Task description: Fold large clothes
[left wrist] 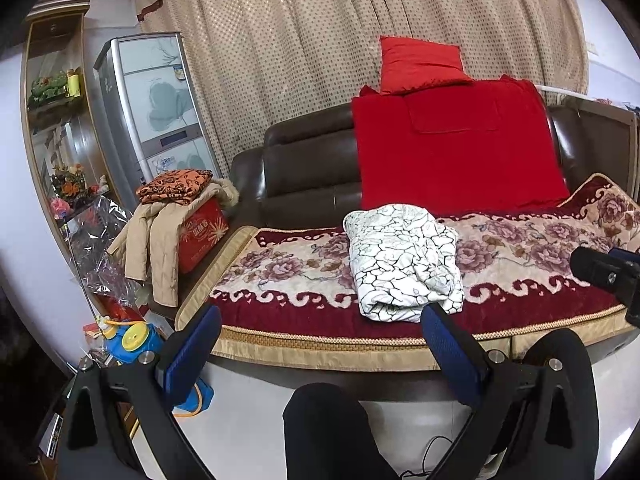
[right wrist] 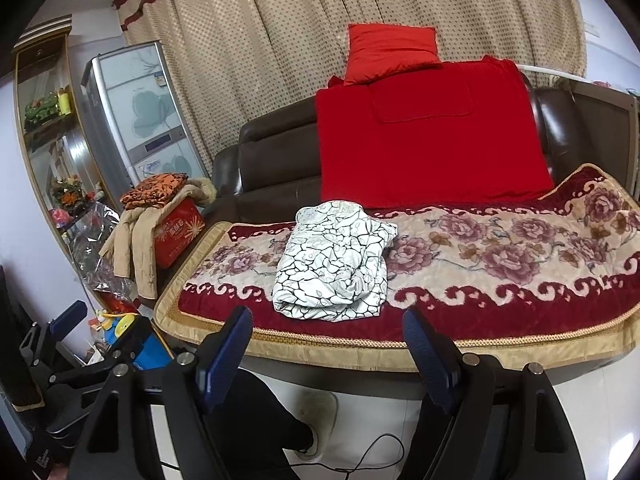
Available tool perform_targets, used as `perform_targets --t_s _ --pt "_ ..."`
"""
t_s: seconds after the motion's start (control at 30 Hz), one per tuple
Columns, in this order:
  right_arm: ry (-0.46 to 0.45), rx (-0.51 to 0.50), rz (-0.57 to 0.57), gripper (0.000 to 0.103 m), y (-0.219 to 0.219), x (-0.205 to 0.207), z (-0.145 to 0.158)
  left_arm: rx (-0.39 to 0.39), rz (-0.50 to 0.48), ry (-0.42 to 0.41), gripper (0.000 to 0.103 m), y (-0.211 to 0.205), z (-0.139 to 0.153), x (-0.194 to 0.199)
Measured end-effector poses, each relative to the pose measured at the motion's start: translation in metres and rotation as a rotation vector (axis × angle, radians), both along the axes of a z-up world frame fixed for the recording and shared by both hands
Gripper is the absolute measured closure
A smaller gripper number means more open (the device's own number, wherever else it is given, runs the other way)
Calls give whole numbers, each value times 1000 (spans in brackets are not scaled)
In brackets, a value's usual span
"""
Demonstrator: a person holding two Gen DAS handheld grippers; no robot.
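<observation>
This is a lived-in home sitting room: ahead of the fingers stands a brown leather sofa (left wrist: 304,168) under a floral cover (left wrist: 520,256) and red cushion (left wrist: 420,64), with dotted curtains (left wrist: 300,40) behind, and a fridge (left wrist: 156,108) and ornament-filled display cabinet (left wrist: 56,92) off to their left.

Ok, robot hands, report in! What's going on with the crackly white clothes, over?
Left gripper open, empty. Right gripper open, empty. White patterned garment lies bundled on the floral sofa cover, untouched. Nothing in the way.
</observation>
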State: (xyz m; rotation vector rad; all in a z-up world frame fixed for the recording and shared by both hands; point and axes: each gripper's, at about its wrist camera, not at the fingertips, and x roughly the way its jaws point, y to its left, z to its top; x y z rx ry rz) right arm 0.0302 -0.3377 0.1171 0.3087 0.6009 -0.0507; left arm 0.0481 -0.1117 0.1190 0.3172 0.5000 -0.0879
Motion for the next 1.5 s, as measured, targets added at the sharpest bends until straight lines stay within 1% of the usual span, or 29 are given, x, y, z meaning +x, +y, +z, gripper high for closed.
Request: perform_targets --t_s 0.23,0.8,1.5 --pt "4 13 1 23 -2 1 -1 0 9 9 3 3 0 3" --pt "38 32 -5 23 -3 6 -13 12 15 42 3 1 -12 10" --pt "74 50 -2 23 0 -5 -25 43 14 95 3 4 -30 3"
